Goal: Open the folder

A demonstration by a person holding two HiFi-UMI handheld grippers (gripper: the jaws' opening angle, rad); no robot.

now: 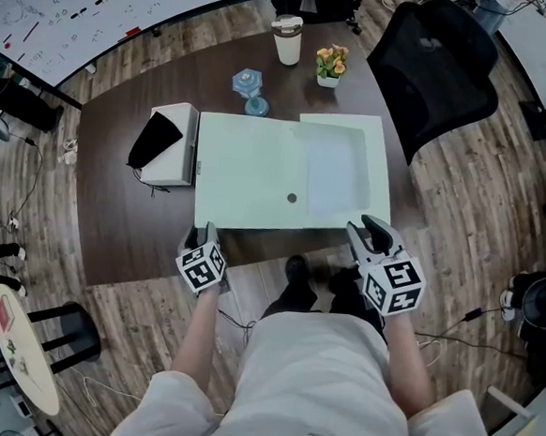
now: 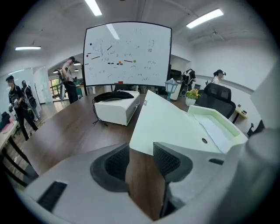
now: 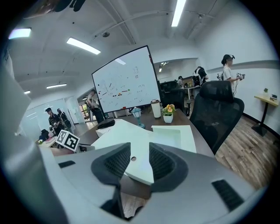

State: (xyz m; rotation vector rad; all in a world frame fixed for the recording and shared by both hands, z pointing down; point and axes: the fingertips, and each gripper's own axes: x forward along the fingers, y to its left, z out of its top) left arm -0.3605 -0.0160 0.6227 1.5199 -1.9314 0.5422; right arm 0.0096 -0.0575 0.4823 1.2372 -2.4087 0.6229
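Observation:
A pale green folder [image 1: 258,169] lies spread open on the dark wooden table [image 1: 114,209]. Its flat cover is to the left, and a shallow tray half holding white paper [image 1: 333,175] is to the right. My left gripper [image 1: 202,229] is at the folder's near left corner. Its jaws stand apart, with bare table showing between the left gripper [image 2: 141,153] pads and the folder [image 2: 170,122] corner just ahead. My right gripper [image 1: 366,231] is at the near right corner. In its own view the right gripper [image 3: 140,159] is open too, with the folder [image 3: 170,135] beyond its tips.
A white box with a black pouch on top [image 1: 171,143] stands left of the folder. Behind the folder are a blue lantern [image 1: 249,88], a lidded cup [image 1: 287,39] and a small flower pot [image 1: 330,66]. A black office chair [image 1: 436,65] stands at the table's right, a whiteboard [image 1: 83,0] at the far left.

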